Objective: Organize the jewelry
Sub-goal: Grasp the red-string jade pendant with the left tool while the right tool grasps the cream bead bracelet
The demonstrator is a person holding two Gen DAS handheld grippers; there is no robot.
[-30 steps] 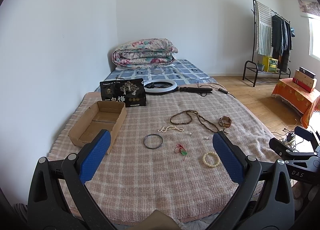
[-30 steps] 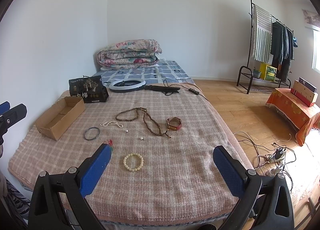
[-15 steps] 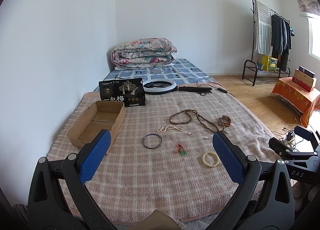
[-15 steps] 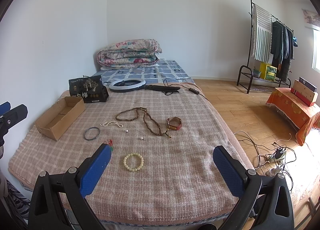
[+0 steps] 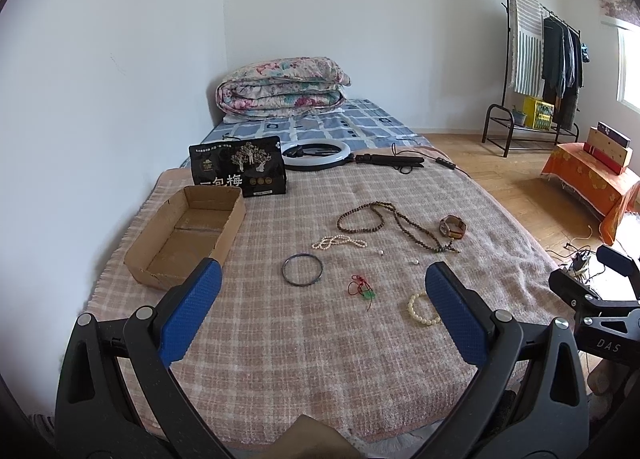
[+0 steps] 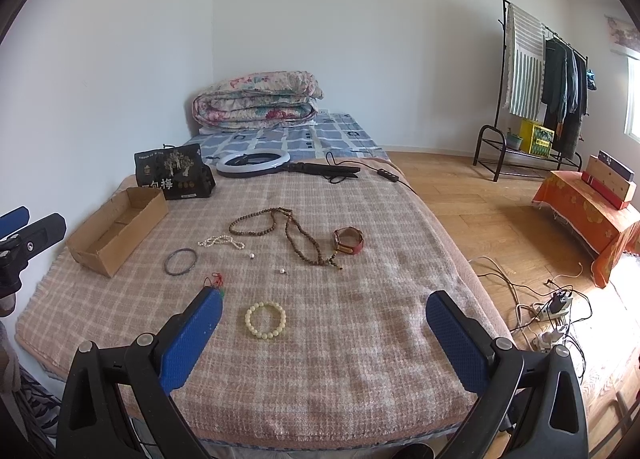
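L claw & R claw are both being held wide apart w/ nothing gripped, above bed blanket; cream bead bracelet is lying betw. R fingers, cardboard box at left.

Pink-checked blanket, cream bracelet, brown box, seemingly green-red charm.

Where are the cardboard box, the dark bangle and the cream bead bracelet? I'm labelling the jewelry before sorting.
cardboard box [image 5: 236, 215]: left wrist view, on its right outer wall.
dark bangle [image 5: 285, 274]: left wrist view, on the ring's left edge.
cream bead bracelet [image 6: 248, 319]: right wrist view, on the left-side beads.
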